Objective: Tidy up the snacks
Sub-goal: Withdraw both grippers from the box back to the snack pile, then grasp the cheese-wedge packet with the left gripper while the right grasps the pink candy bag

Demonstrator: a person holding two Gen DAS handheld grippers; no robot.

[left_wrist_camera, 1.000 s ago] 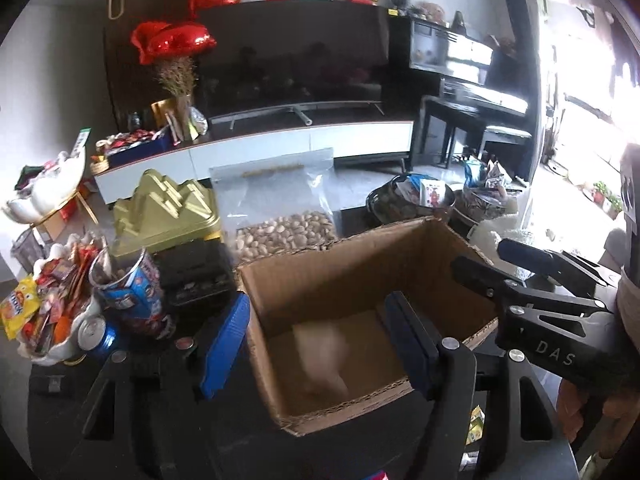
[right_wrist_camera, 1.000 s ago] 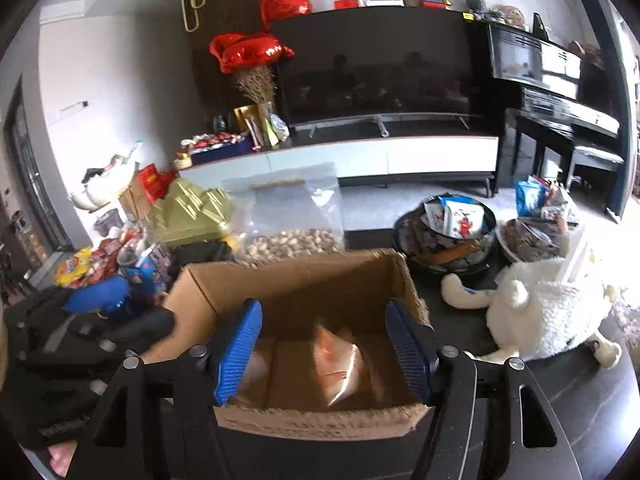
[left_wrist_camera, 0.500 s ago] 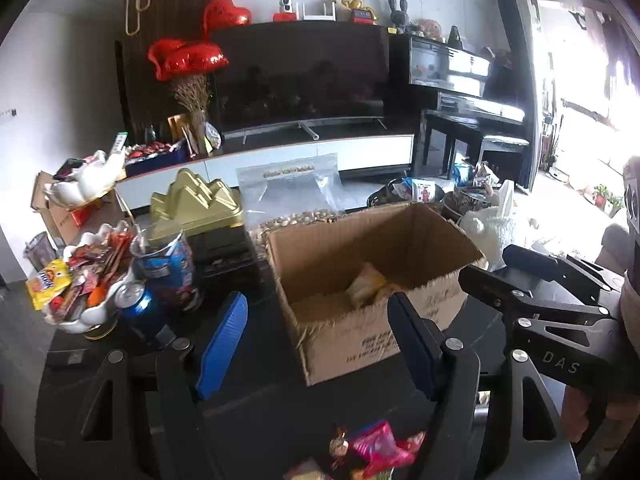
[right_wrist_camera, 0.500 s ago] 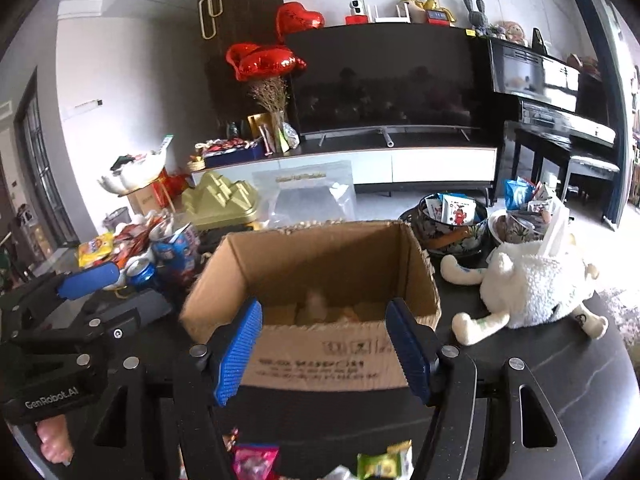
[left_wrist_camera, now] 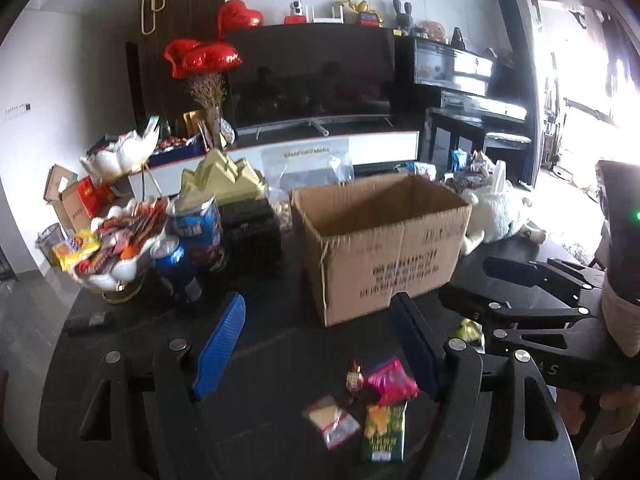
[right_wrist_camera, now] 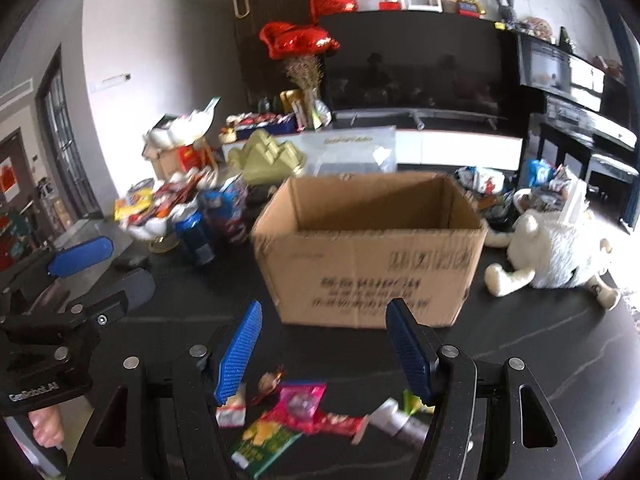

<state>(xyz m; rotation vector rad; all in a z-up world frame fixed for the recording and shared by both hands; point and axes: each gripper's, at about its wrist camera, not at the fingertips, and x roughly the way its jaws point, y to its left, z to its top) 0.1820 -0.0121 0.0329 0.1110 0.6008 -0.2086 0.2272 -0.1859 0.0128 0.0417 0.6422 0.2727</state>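
- The left gripper (left_wrist_camera: 320, 350), with ribbed blue pads on black fingers, hangs over the dark, glossy tabletop (left_wrist_camera: 272, 320); its jaws stand apart with nothing between them, and they have just been opening a little wider.
- The right gripper (right_wrist_camera: 324, 354), built the same way, also has its jaws parted and grips nothing — the pads are clear of everything on the table.
- A brown cardboard box (left_wrist_camera: 380, 240) with its top open and printed lettering on its side stands on the table beyond both grippers; its inside cannot be seen from either view.
- Loose snacks lie on the table in front of the box, near the grippers: a pink foil packet (left_wrist_camera: 390, 378), a green-and-yellow snack bag (left_wrist_camera: 384, 432), a small clear packet with a yellowish filling (left_wrist_camera: 332, 420) and a small twisted candy wrapper (left_wrist_camera: 354, 380).
- In the right wrist view the same pile sits low between the fingers — blurred, with a silver-ended green packet (right_wrist_camera: 402, 416) at its right edge.
- Left of the box stand a blue drink can (left_wrist_camera: 176, 268), a black ribbed case (left_wrist_camera: 250, 236) and a white scalloped bowl heaped with wrapped sweets (left_wrist_camera: 116, 240).
- A white plush toy (right_wrist_camera: 556, 248) lies on the table to the right of the box.
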